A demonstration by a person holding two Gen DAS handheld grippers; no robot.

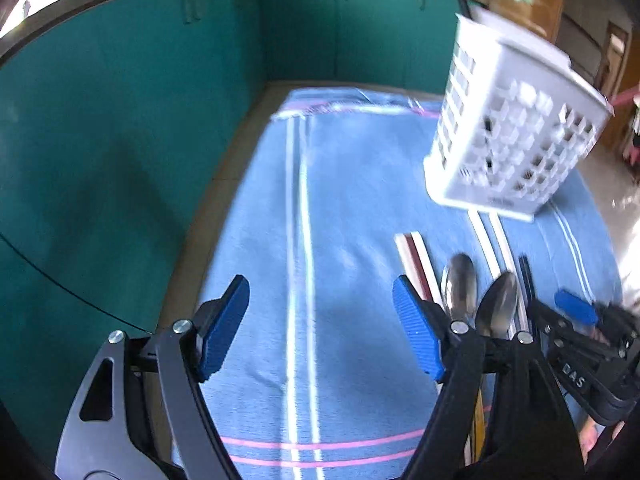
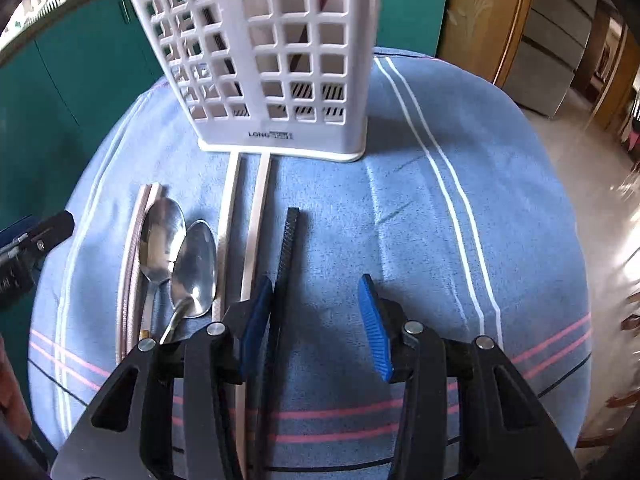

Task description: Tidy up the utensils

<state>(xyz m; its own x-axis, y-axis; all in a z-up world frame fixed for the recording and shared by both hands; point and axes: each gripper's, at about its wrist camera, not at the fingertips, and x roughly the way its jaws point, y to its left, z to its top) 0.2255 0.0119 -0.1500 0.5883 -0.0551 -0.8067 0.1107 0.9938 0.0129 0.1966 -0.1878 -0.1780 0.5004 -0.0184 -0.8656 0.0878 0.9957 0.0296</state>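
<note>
While both ribbed-padded hand-held grippers [image 1: 320, 328] [image 2: 316, 320] gape, shiny steel spoons [image 2: 180, 256] lie on woven cloth [image 2: 400, 220].

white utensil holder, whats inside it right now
Through the white utensil holder's grid, a dark reddish stick leans in the right compartment and a dark one in the left. Their lower ends and anything else inside are hidden by the walls.

Left tongs [image 1: 320, 328] gape over blue cloth [image 1: 348, 220]; spoons [image 1: 460, 288] beside white caddy [image 1: 508, 136].
</note>
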